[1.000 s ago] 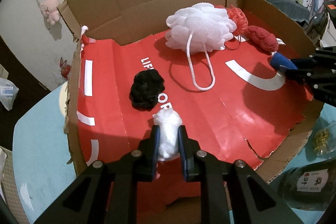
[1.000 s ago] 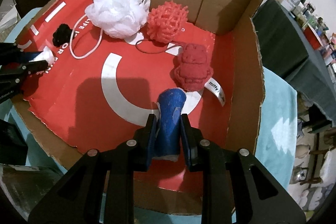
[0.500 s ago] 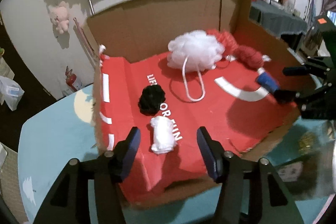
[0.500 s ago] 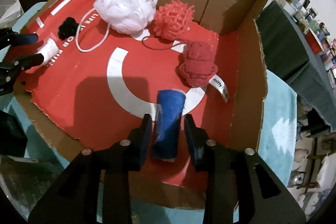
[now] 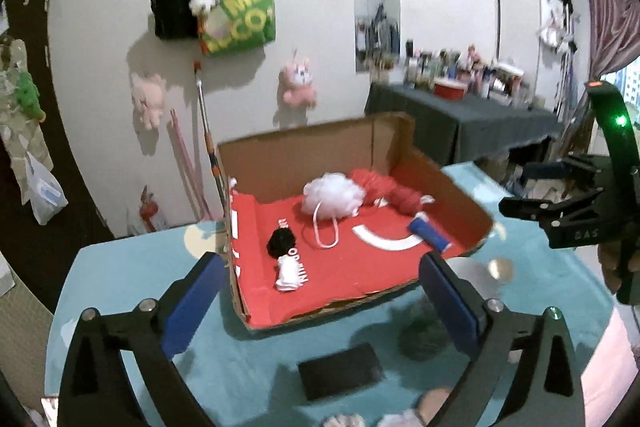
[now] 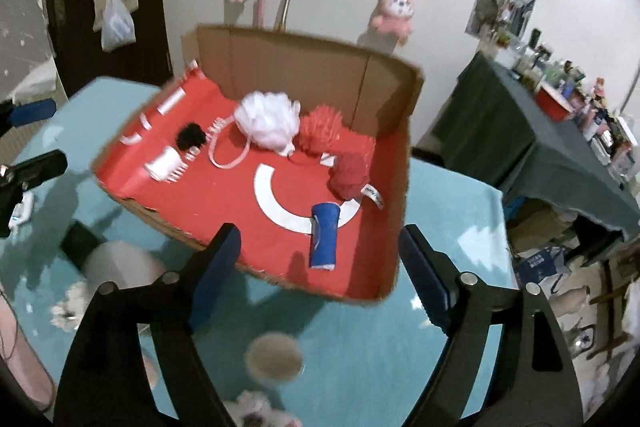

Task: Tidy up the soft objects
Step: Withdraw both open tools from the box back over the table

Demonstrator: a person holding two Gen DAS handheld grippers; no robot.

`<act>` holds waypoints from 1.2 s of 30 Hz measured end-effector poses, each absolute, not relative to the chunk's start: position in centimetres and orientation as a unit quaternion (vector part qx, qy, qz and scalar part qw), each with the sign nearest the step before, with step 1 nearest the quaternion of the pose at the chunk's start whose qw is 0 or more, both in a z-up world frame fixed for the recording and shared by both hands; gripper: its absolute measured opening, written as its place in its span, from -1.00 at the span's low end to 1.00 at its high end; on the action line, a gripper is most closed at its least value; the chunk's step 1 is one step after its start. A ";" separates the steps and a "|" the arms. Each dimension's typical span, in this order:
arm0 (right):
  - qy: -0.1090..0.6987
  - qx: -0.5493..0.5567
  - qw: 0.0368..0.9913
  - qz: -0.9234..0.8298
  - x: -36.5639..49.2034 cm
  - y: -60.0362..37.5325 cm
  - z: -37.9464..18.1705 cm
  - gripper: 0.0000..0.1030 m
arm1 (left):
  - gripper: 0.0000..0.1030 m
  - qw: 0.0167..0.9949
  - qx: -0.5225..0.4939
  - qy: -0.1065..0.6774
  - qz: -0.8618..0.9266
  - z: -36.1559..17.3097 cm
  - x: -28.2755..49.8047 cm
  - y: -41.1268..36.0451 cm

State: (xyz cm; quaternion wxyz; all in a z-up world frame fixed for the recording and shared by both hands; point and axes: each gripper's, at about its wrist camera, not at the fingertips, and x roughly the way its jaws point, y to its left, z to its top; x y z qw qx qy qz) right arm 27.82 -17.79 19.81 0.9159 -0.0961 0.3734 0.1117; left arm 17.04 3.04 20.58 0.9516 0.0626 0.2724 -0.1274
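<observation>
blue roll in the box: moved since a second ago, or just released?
No. The blue roll lies at the same end of the white arc as before; the right gripper, jaws opening, has drawn back off it toward the box's near edge.

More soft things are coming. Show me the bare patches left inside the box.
Free: the red floor between the white bundle and the blue roll. Crowded: the back, where white pouf, spiky red ball and red plush cluster.

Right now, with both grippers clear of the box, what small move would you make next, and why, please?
Probably lower the left gripper, its jaws opening and empty, toward the white fluffy items on the table's near edge. The box already holds the blue roll and white wad; those soft pieces seem unsorted.
</observation>
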 end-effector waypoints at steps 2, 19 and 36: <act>0.359 -0.083 0.923 0.114 25.8 -18.1 21.0 0.58 | 0.99 0.956 0.058 0.256 -0.132 21.3 15.2 2.9; 0.213 -0.054 0.972 0.086 7.9 -18.0 22.7 0.80 | 1.00 0.981 0.028 0.150 -0.123 20.0 0.9 1.4; 0.187 -0.005 0.981 0.039 2.5 -18.0 15.7 0.82 | 1.00 0.982 0.019 0.164 -0.087 12.0 -1.0 0.4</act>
